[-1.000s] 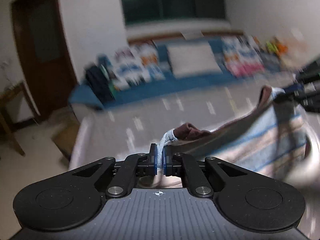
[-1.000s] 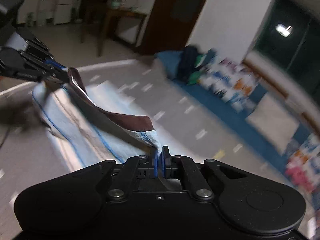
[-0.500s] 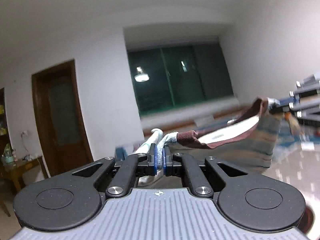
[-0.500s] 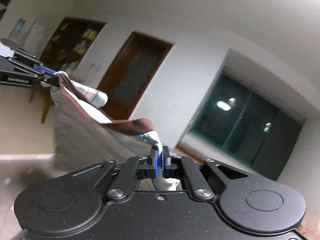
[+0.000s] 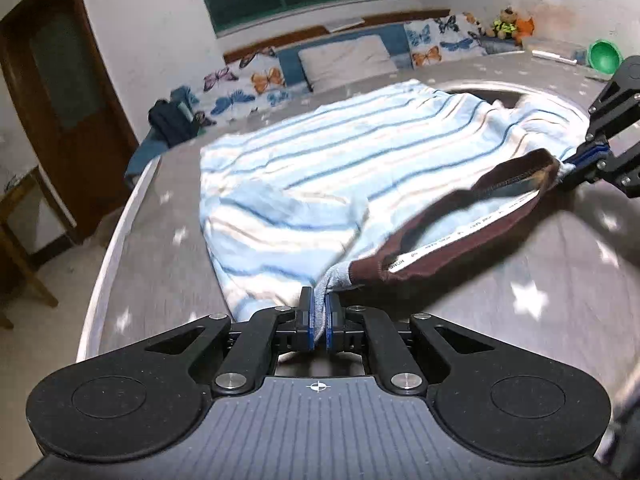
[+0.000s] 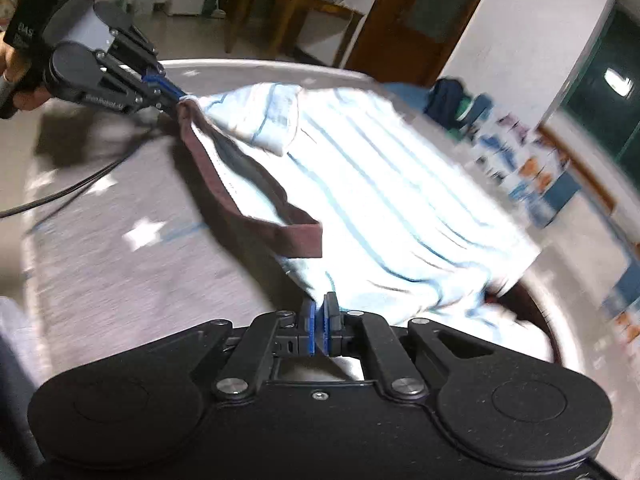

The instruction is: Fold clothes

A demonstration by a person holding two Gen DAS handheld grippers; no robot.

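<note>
A light blue striped shirt (image 5: pixel 328 160) with a dark brown collar (image 5: pixel 460 232) lies spread over the grey star-patterned table (image 5: pixel 540 280). My left gripper (image 5: pixel 318 322) is shut on the shirt's shoulder edge beside the collar. My right gripper (image 6: pixel 319 326) is shut on the other shoulder; it also shows in the left wrist view (image 5: pixel 576 164). The left gripper shows in the right wrist view (image 6: pixel 168 94). The collar (image 6: pixel 240 208) hangs slack between them, just above the table. The shirt (image 6: pixel 380 200) stretches away from both grippers.
The table's white rim (image 5: pixel 116 236) curves on the left. Beyond it are a bench with butterfly cushions (image 5: pixel 256 80), a white pillow (image 5: pixel 348 60), a dark bag (image 5: pixel 172 122), a wooden door (image 5: pixel 60 92) and a green bowl (image 5: pixel 604 56). A cable (image 6: pixel 64 196) trails across the table.
Both grippers swung up with the shirt lifted in the air, then came down; the shirt now lies spread flat on the table with both shoulders still held.
</note>
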